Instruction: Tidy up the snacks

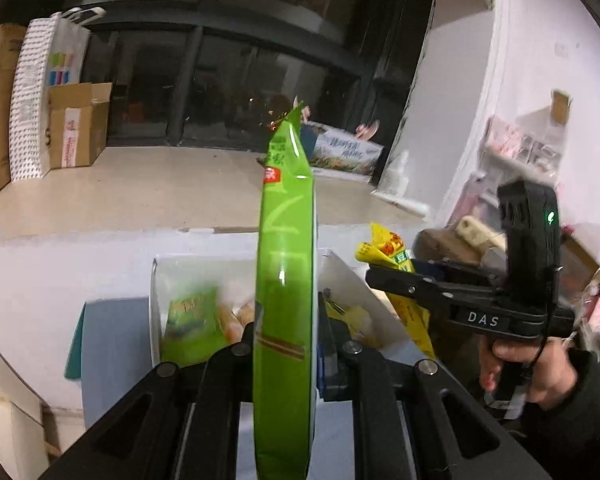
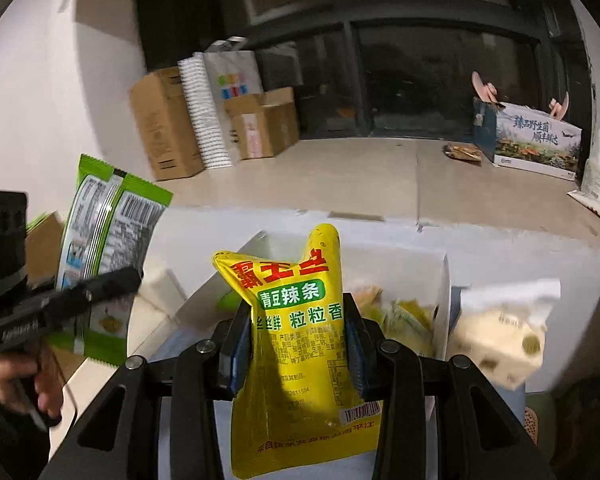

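Note:
My left gripper (image 1: 286, 344) is shut on a green snack bag (image 1: 286, 280), held upright and edge-on above a white box (image 1: 156, 280) that holds several snack packets. The green bag also shows in the right wrist view (image 2: 104, 240), at the left. My right gripper (image 2: 298, 344) is shut on a yellow snack bag (image 2: 300, 344) with red and green print, above the same white box (image 2: 444, 280). In the left wrist view the right gripper (image 1: 374, 274) is at the right, holding the yellow bag (image 1: 384, 248) beside the box.
The box stands on a white table (image 1: 60, 264). A roll of white tissue (image 2: 500, 340) lies to the right of the box. Cardboard boxes (image 2: 164, 124) and a paper bag stand on the floor at the far wall. A printed carton (image 2: 536, 140) sits by the dark window.

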